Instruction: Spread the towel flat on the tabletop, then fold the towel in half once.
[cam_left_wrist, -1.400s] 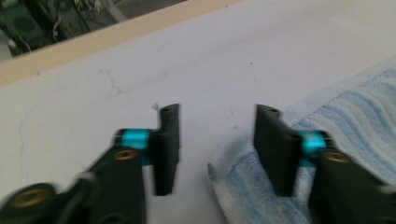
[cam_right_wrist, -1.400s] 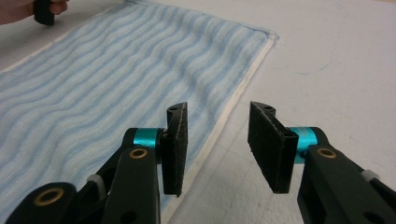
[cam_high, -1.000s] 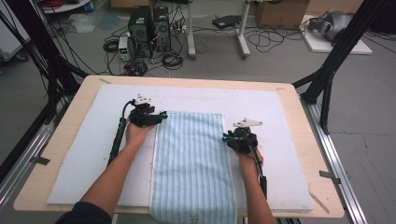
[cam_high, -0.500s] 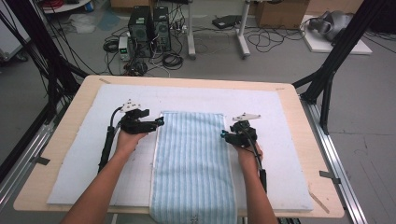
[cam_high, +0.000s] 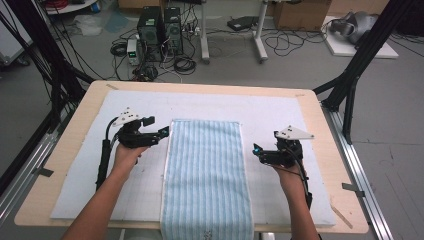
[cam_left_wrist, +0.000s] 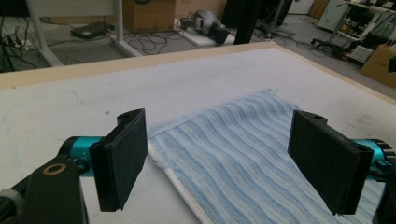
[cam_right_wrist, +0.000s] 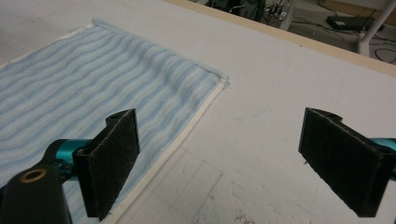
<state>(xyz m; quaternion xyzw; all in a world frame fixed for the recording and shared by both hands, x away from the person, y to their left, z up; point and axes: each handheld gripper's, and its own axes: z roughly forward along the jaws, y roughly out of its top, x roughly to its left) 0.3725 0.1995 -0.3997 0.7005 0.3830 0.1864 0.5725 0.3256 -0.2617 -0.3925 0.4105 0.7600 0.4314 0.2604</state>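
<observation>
The towel lies flat on the white mat of the table, its near end hanging over the table's front edge. It is placed between the two grippers.

Left gripper: the jaws stand wide apart and nothing is held. Their opening has just been completed. In the left gripper view the towel's far left corner is seen just ahead of the jaws, and the striped cloth runs under the right-hand jaw.

Right gripper: the jaws have just been opening and now stand fully apart, empty. In the right gripper view the towel's right edge passes beside the left-hand jaw; bare mat lies between the jaws.

The step in hand is judged to be the release and withdrawal after the towel has been spread. For this to be done well:

- The jaws should be kept fully apart until clear of the cloth, so that no pile is snagged.
- Both grippers should be lifted before being moved sideways, so that the hem is not dragged.
- The far corners should be checked for folds before any further grasp is attempted.
</observation>
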